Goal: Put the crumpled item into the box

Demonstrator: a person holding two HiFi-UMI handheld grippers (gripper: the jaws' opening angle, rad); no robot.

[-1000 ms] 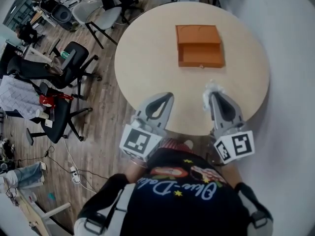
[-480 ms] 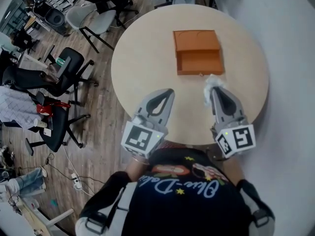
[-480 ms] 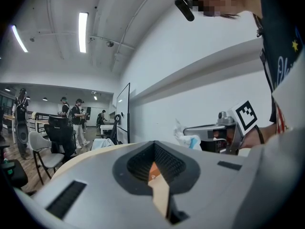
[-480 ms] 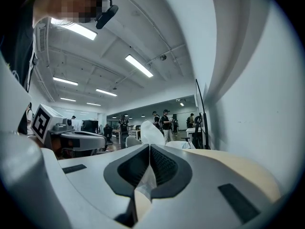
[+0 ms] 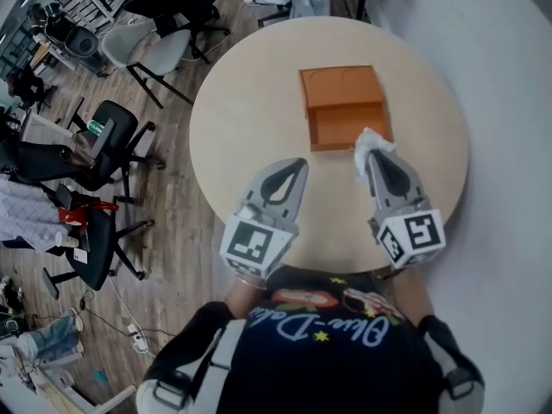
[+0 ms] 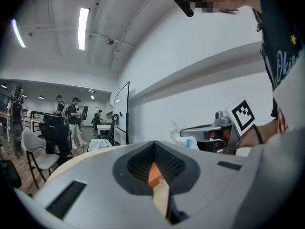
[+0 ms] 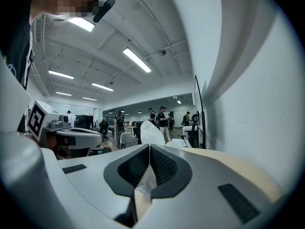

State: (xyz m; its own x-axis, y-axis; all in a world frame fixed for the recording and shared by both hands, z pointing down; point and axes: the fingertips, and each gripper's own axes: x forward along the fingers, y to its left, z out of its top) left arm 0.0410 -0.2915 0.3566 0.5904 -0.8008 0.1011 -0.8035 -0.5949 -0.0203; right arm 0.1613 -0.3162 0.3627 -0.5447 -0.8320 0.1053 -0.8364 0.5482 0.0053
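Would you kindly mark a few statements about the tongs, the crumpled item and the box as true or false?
1. The right tongs are closed on the crumpled white item. True.
2. The crumpled white item lies inside the orange box. False: the right tongs hold it by the box's near edge.
3. The left tongs hold a second crumpled item. False: they are shut with nothing in them.
4. The orange box sits open on the round table. True.

The crumpled item point(image 5: 369, 141) looks like thin white paper; box point(image 5: 343, 93) and table point(image 5: 250, 110) are smooth and matt.
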